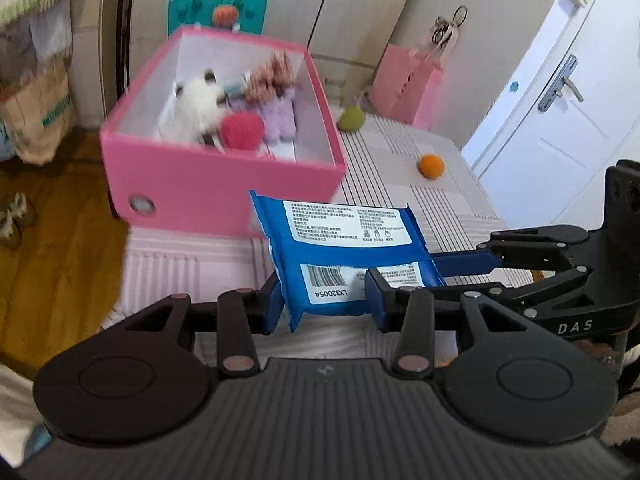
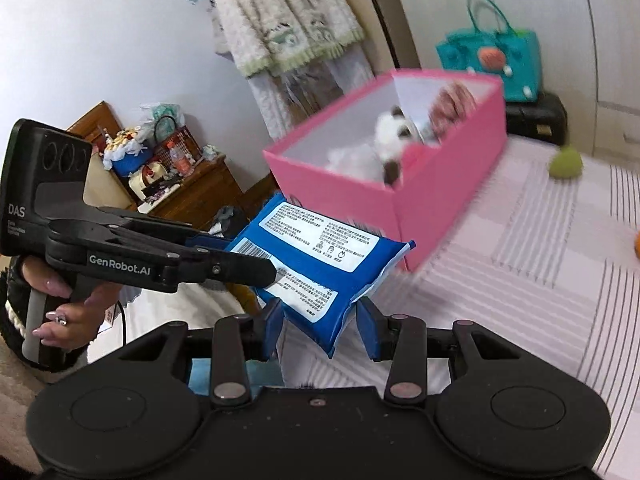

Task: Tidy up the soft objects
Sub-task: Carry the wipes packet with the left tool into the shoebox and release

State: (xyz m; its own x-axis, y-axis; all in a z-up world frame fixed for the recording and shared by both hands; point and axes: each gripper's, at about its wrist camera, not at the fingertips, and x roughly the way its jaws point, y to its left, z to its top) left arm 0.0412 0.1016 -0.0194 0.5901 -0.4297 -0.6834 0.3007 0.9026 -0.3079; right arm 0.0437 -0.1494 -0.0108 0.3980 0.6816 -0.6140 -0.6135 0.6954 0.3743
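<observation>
A blue wipes packet with white labels hangs in the air in front of the pink box. My left gripper is shut on its near-left end. My right gripper grips its other end, pads pressing both sides. The box on the bed holds a white plush, a red ball and a purple plush. A green ball and an orange ball lie loose on the striped bed cover.
A teal bag stands behind the box and a pink bag by the wardrobe. A white door is on the right, wooden floor on the left. A hand holds the left gripper's handle.
</observation>
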